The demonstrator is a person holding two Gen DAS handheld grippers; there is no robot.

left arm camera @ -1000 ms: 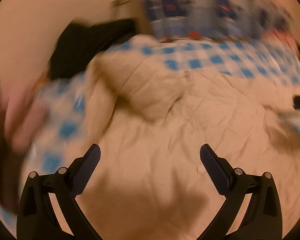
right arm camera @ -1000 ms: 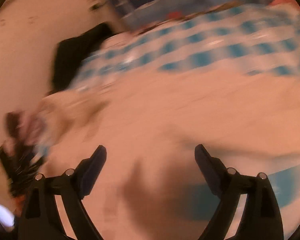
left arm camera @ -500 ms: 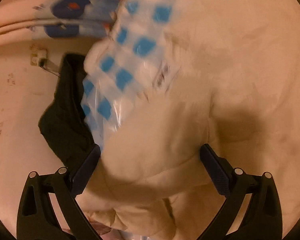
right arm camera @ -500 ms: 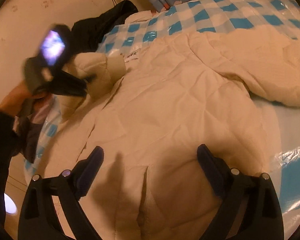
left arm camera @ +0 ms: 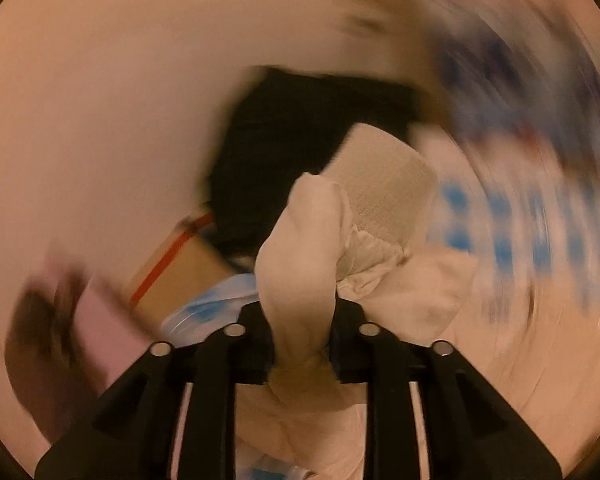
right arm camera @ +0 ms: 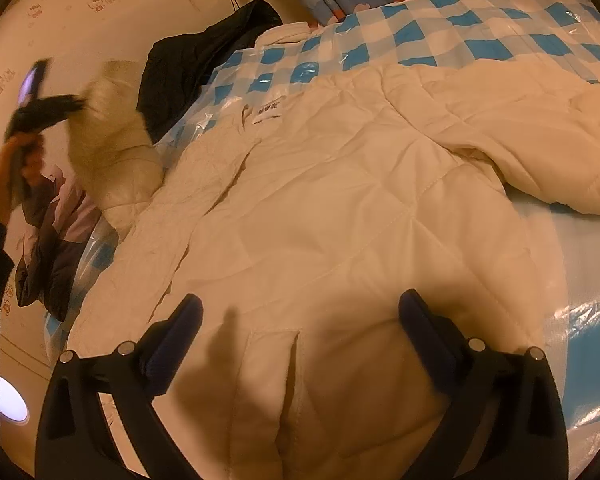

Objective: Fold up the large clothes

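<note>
While L gripper (left arm camera: 302, 320) is clamping the jacket's (right arm camera: 340, 208) cuff (left arm camera: 384, 188), R gripper (right arm camera: 300, 332) is hovering w/ jaws apart above its hem.

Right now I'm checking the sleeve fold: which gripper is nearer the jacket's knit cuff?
Left. The left gripper is shut on the sleeve just below the cuff; the right gripper hangs open over the jacket hem, far from it.

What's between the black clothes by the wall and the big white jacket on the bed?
In the right wrist view, a strip of blue-checked plastic sheet lies between the black clothes and the white jacket.
</note>
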